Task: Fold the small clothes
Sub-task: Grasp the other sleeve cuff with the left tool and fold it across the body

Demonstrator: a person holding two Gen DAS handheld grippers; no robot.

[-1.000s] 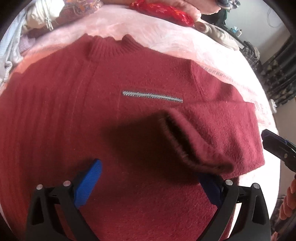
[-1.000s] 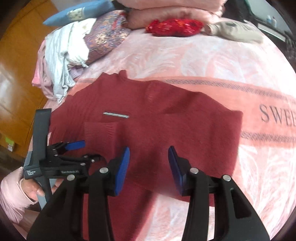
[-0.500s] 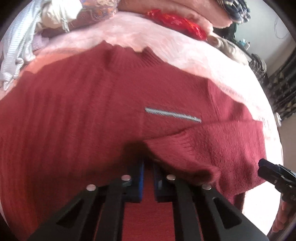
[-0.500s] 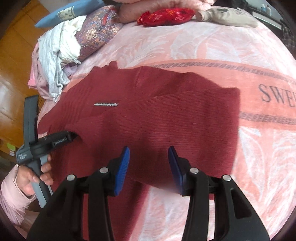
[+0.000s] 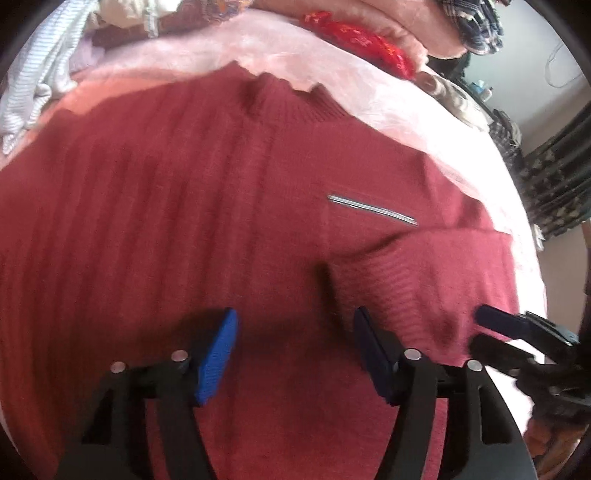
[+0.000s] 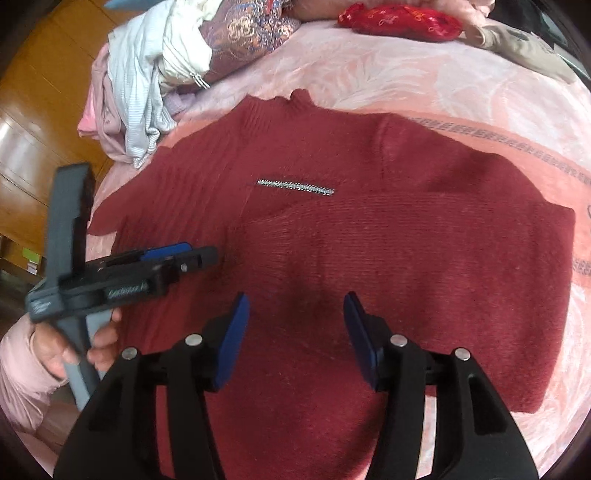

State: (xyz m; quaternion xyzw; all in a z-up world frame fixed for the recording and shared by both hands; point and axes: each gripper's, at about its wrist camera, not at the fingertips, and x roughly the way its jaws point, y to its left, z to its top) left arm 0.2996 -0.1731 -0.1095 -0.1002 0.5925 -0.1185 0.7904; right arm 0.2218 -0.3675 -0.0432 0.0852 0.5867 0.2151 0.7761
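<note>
A dark red knit sweater [image 6: 388, 258] with a short silver strip [image 6: 295, 187] on its chest lies flat on the pink bedspread [image 6: 406, 74]. One sleeve [image 5: 424, 280] is folded in across the front, its cuff lying just ahead of my left gripper's right pad. My left gripper [image 5: 295, 350] hovers over the sweater's lower front with its jaws opening and nothing between them. It also shows at the left of the right wrist view as the left gripper [image 6: 192, 256], held by a hand [image 6: 74, 347]. My right gripper [image 6: 295, 332] hangs over the folded sleeve, jaws opening and empty.
A heap of pale clothes [image 6: 147, 74] and a patterned cushion [image 6: 243, 33] lie at the bed's far left. A red bundle [image 6: 399, 20] and a beige garment [image 6: 524, 48] sit along the far edge. Wooden furniture [image 6: 33, 110] stands to the left of the bed.
My left gripper closed by the sleeve cuff half a second ago and now stands open again. The sleeve lies flatter across the chest. My right gripper has moved in over the sweater and widened.
</note>
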